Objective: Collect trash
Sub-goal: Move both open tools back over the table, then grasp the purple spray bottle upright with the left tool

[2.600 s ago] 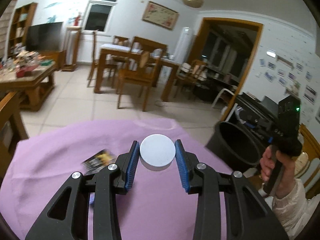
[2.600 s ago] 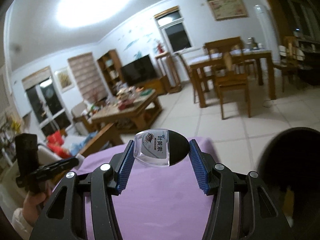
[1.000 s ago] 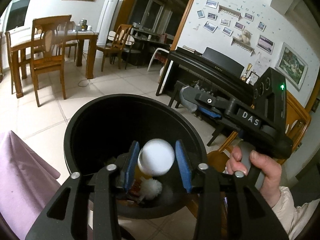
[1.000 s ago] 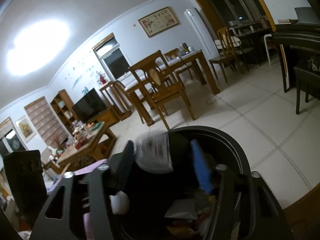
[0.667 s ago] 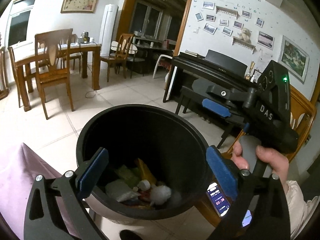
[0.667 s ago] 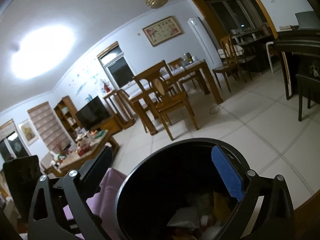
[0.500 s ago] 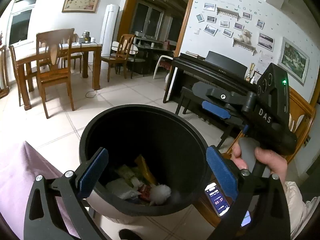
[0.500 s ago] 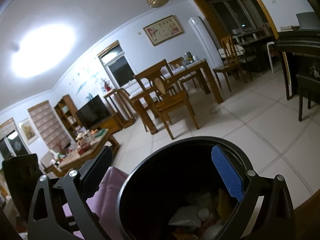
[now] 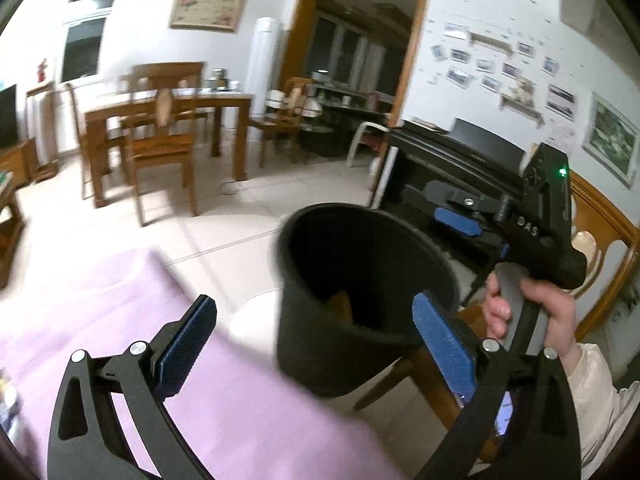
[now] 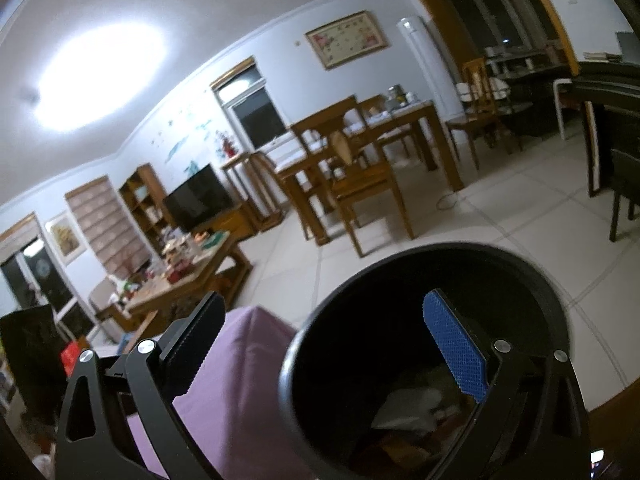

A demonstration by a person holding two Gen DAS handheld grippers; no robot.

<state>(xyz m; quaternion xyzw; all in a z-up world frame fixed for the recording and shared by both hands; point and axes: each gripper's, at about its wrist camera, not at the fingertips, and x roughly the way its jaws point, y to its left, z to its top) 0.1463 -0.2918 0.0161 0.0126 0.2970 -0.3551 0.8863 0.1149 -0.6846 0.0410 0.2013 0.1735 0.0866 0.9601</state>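
Observation:
A black round bin (image 9: pixel 360 304) stands just off the right edge of the table with the purple cloth (image 9: pixel 120 320). In the right wrist view the bin (image 10: pixel 424 264) shows crumpled white paper and other trash (image 10: pixel 404 408) at its bottom. My left gripper (image 9: pixel 316 340) is open and empty, over the cloth's edge to the left of the bin. My right gripper (image 10: pixel 332 340) is open and empty, with its right finger over the bin's mouth. In the left wrist view the right gripper (image 9: pixel 460 216) hangs behind the bin, held by a hand (image 9: pixel 532 308).
A wooden dining table with chairs (image 9: pixel 160 128) stands on the tiled floor beyond. A dark piano (image 9: pixel 460 152) lines the right wall. A cluttered low wooden table (image 10: pixel 180 272) and a television (image 10: pixel 200 200) are at the left. A phone screen (image 9: pixel 506 412) glows below the bin.
Both grippers opened and dropped the white round piece and the plastic pack into the bin. The left gripper then swung left, back over the purple cloth; the right gripper drew back a little.

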